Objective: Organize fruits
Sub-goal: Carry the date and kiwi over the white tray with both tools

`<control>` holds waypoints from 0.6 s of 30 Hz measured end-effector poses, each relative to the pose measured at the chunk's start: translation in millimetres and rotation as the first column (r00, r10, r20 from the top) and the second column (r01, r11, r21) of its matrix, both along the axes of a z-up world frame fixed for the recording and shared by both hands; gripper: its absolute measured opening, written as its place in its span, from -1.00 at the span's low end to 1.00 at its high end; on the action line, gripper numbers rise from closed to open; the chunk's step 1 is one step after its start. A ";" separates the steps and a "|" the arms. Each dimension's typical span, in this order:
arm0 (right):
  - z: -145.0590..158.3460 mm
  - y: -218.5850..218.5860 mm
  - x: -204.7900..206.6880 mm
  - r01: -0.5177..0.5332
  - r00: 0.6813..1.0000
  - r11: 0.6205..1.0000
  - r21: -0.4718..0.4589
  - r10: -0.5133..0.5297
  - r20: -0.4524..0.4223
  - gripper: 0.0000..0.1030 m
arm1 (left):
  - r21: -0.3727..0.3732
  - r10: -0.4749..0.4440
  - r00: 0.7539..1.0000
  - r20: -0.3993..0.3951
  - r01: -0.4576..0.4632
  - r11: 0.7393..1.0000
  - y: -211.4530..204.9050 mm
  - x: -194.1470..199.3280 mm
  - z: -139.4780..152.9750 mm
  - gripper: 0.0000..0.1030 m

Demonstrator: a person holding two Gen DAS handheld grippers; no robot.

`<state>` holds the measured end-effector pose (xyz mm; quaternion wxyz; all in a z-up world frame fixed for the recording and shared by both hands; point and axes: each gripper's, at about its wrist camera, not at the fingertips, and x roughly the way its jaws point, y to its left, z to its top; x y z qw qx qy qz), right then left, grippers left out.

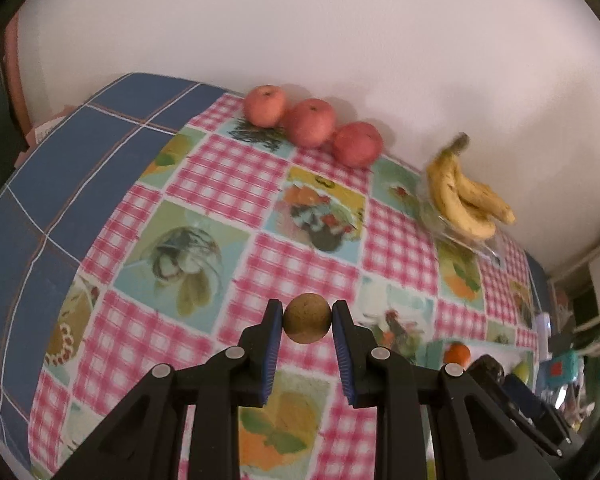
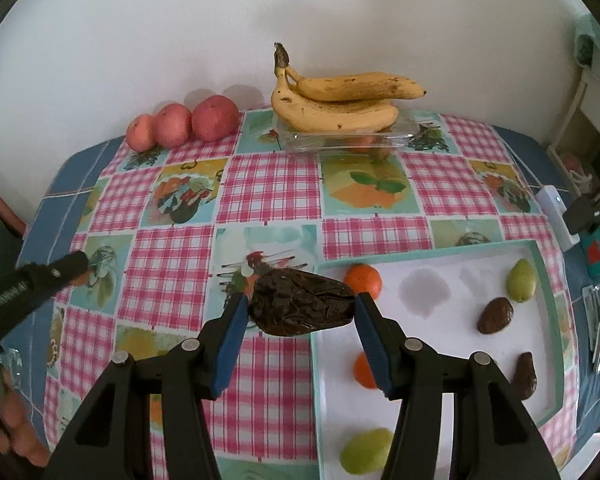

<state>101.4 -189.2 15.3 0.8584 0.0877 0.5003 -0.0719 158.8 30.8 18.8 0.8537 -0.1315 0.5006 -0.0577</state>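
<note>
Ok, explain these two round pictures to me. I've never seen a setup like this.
A person holds two hand-held grippers, each with a fisheye camera looking along its fingers. In the left one's picture, the left gripper clamps a small brown round fruit. In the right one's, the right gripper holds a dark wrinkled fruit. On the checked tablecloth sit three red apples, bananas on a clear dish, and a white tray with more small fruits.

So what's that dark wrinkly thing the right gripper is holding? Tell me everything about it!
The dark wrinkly fruit is blackish brown, shiny and creased, like an overripe avocado. It lies sideways, pinched at both ends between the blue-padded fingers of the right gripper, lifted over the near-left edge of the white tray. Nothing else touches it.
</note>
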 end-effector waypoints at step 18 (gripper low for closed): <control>2.7 -65.1 -43.4 0.088 0.996 0.991 0.097 -0.090 0.020 0.10 | 0.082 -0.125 0.991 0.049 0.121 0.989 -72.2 -44.0 14.2 -0.47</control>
